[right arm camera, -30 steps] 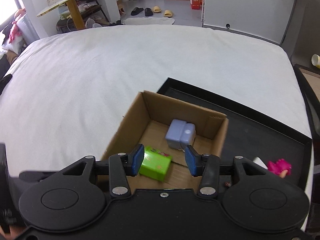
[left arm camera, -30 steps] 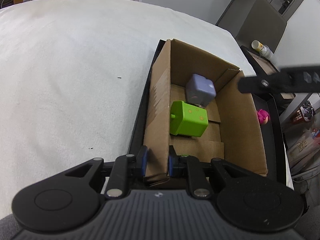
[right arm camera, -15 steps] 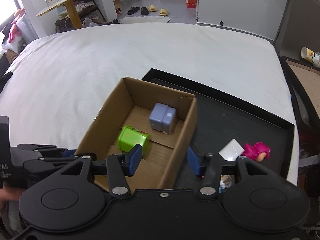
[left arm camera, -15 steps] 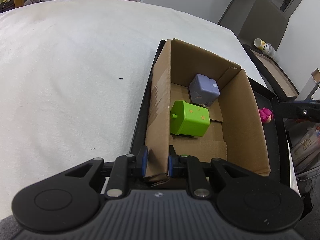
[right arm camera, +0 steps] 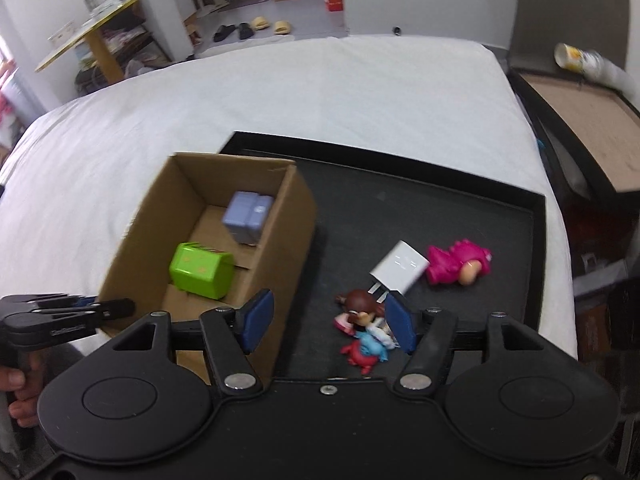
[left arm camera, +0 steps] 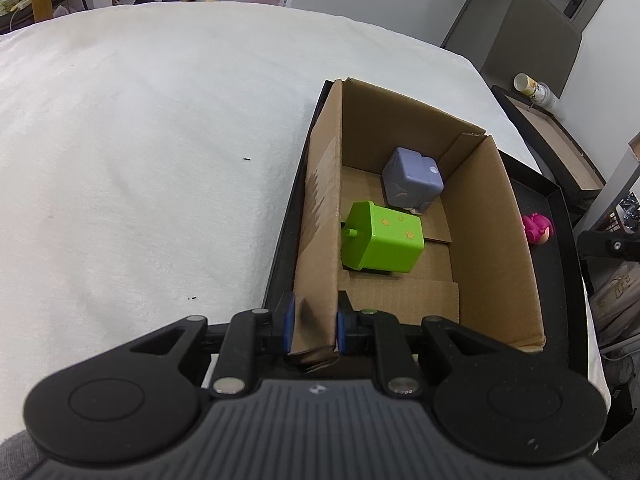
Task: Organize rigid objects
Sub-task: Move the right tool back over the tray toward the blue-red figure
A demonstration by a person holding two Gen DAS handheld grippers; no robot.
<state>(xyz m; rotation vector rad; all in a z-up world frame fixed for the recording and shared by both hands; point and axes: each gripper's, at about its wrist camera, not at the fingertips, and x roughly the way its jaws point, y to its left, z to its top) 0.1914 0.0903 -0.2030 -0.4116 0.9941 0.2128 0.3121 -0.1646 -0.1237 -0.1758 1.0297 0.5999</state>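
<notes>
Cardboard box [left arm camera: 484,240], green cube [left arm camera: 382,242], no legible writing

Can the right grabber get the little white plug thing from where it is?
Probably yes. The right gripper is open, its jaws have just been widening, empty. The white plastic charger plug lies on the black tray just ahead, with nothing on top. A small brown-haired figurine crowds its prongs.
</notes>
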